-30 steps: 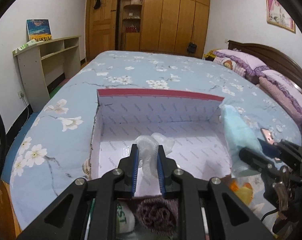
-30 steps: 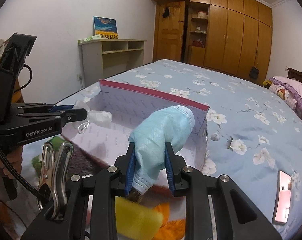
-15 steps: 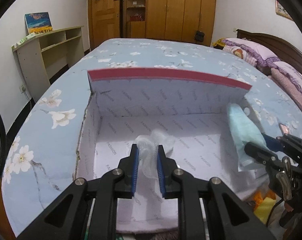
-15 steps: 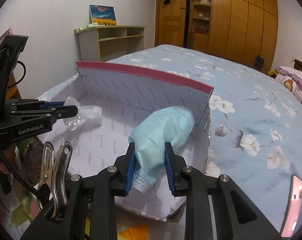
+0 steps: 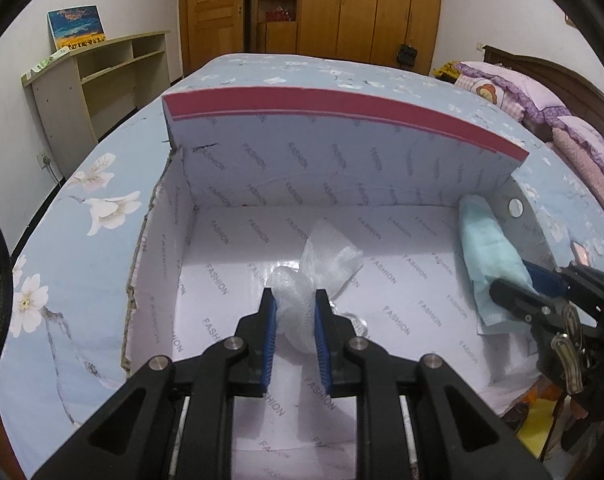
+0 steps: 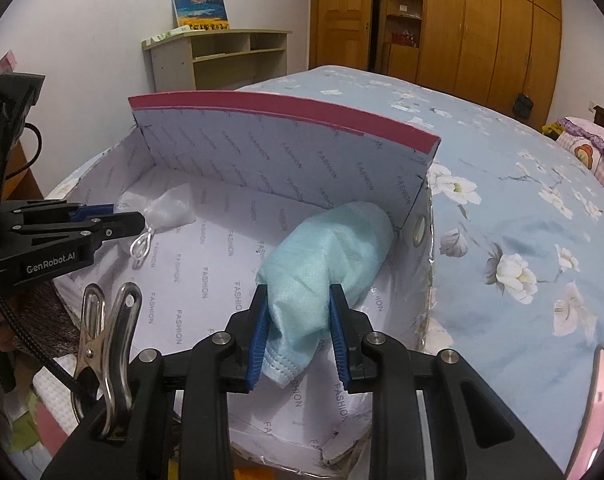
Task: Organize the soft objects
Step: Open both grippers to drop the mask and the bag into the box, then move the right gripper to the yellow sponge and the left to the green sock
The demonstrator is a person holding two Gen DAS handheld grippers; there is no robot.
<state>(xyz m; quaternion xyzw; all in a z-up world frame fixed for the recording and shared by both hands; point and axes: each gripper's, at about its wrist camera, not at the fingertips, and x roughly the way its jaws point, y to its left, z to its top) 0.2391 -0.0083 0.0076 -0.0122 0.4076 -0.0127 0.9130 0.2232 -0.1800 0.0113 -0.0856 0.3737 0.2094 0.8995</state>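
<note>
Lowered into the box (image 5: 342,152) since earlier: left gripper (image 5: 295,312) clenched on clear plastic bag (image 5: 326,260) at centre, right gripper (image 6: 297,320) grasping blue mask (image 6: 330,248) at 3 o'clock; risk of springy bundles unfurling on release

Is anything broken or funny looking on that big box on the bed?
Yes. The box is torn at its left back corner, where the wall has split away with a ragged edge. Its near rim is cracked and chipped too. The mask looks fine.
</note>
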